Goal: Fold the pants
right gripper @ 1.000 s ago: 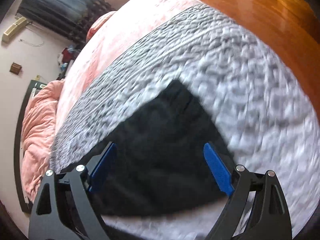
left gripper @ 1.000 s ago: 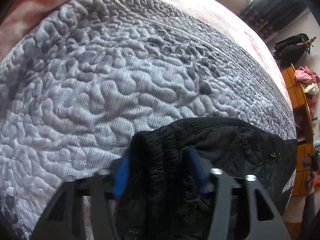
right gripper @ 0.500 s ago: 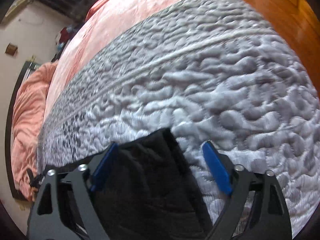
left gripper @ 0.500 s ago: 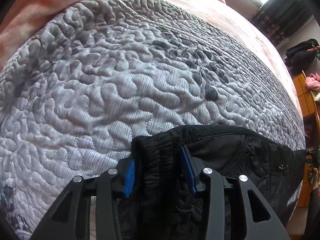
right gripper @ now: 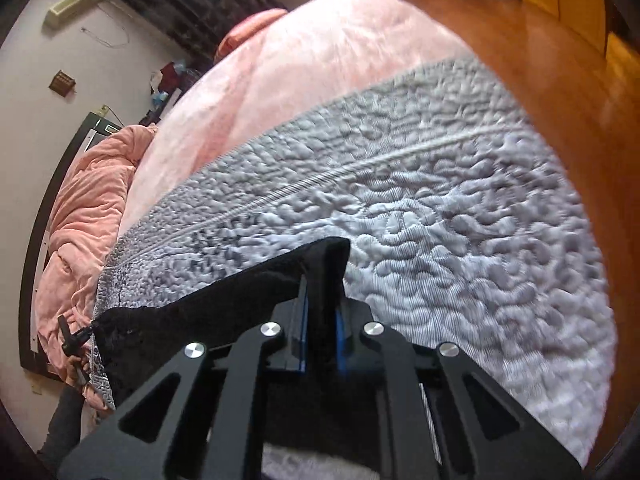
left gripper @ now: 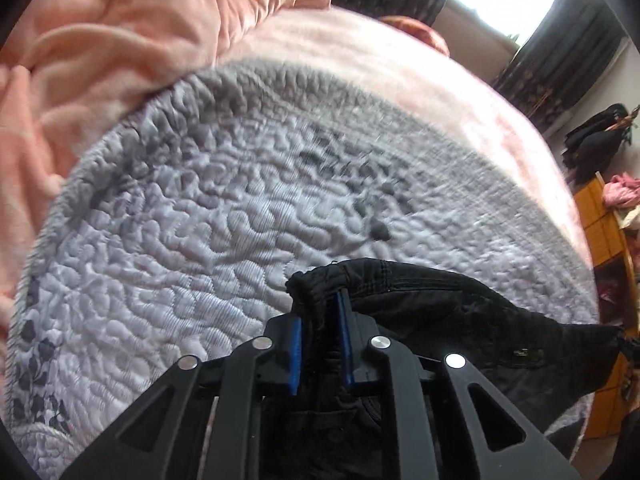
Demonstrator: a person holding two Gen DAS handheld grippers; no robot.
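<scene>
Black pants (left gripper: 460,320) hang stretched between my two grippers above a grey quilted bedspread (left gripper: 200,240). My left gripper (left gripper: 320,312) is shut on the gathered waistband corner, whose cloth bunches between the blue pads. In the right wrist view the pants (right gripper: 224,308) run off to the left, and my right gripper (right gripper: 320,292) is shut on their other corner, a flat black point sticking up past the pads. The left gripper (right gripper: 76,336) shows far left there, holding the opposite end. The rest of the pants falls out of sight below the fingers.
A pink blanket (left gripper: 120,40) lies bunched at the bed's far side, over a pink sheet (right gripper: 300,60). Orange wood floor (right gripper: 560,60) runs along the bed's right edge. Orange shelving (left gripper: 604,220) with clothes and a dark bag (left gripper: 596,140) stand by the wall.
Both grippers closed on the pants' corners and rose, lifting the edge off the bedspread. The right one closed from wide open onto the black corner.
</scene>
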